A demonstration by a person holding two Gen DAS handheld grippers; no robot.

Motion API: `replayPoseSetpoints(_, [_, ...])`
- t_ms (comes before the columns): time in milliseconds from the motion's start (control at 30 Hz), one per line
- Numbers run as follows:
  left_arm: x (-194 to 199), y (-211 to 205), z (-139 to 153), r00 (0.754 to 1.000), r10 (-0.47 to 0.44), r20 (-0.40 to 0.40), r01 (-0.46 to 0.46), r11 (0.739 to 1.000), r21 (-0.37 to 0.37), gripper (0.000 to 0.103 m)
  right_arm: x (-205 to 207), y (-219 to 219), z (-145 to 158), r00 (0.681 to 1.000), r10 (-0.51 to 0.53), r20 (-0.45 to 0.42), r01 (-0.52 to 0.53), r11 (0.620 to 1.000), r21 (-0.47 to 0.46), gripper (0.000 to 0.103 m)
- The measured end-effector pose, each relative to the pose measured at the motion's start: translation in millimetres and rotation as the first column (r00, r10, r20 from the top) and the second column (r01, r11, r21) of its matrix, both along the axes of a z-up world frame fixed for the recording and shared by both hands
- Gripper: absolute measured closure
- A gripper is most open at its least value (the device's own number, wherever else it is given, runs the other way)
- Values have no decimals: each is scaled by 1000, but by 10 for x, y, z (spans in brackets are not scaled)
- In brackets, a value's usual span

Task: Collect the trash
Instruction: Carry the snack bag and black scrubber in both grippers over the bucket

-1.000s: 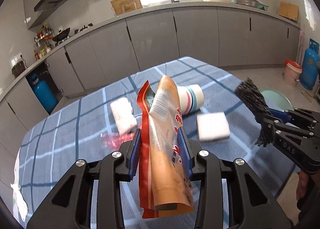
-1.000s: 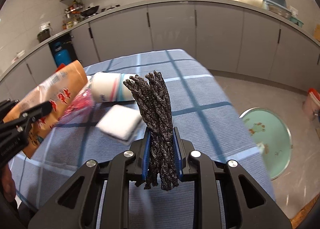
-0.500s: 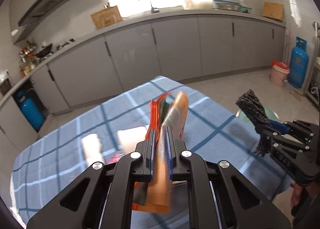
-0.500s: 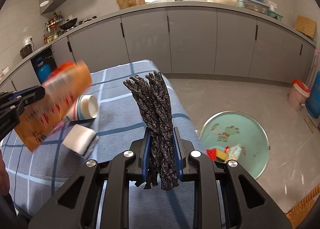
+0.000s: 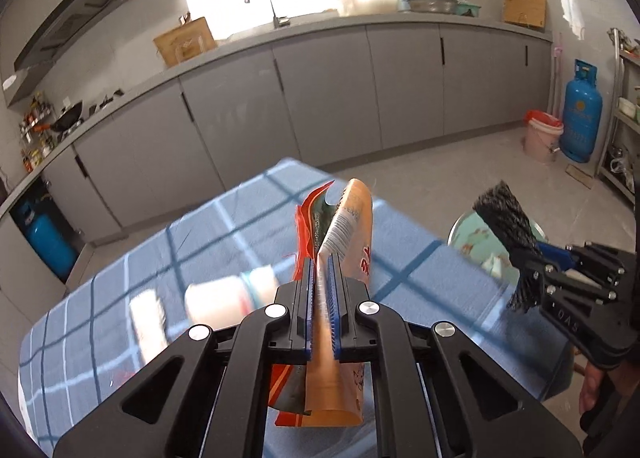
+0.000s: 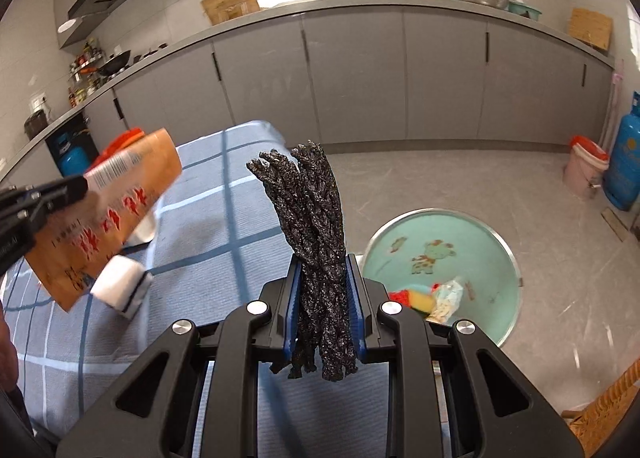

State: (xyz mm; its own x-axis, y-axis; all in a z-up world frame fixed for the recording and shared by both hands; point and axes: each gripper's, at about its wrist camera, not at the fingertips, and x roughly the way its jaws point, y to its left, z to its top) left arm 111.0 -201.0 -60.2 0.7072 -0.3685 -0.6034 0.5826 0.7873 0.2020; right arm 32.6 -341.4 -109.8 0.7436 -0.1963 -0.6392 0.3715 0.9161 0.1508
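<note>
My left gripper is shut on an orange and red snack bag, held upright above the blue checked table; the bag also shows in the right wrist view. My right gripper is shut on a bundle of black twisted strips, held near the table's right edge; it shows in the left wrist view too. A green basin on the floor right of the table holds some trash. A white paper cup and a white block lie on the table.
Grey kitchen cabinets run along the back wall. A blue gas cylinder and a pink bucket stand at the far right. Another white block lies on the table at the left. A woven object sits at the lower right.
Both grippers have swung right, toward the table's edge and the green basin, each still holding its item. The left gripper's jaws closed tighter on the bag.
</note>
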Motion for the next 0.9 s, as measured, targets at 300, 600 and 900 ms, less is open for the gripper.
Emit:
replayPoseSetpoints(300, [-107, -783, 15, 992, -124, 18, 124, 992, -37, 95, -204, -670, -45, 992, -129, -4, 129, 992, -3, 80])
replayPoseSetpoints(600, [-223, -1403, -186, 974, -227, -22, 225, 972, -68, 95, -275, -1160, -119, 981, -194, -10, 194, 981, -6, 80])
replayPoseSetpoints(900, [-231, -1853, -485, 963, -261, -66, 259, 965, -38, 95, -196, -1468, -325, 979, -204, -18, 205, 978, 25, 80])
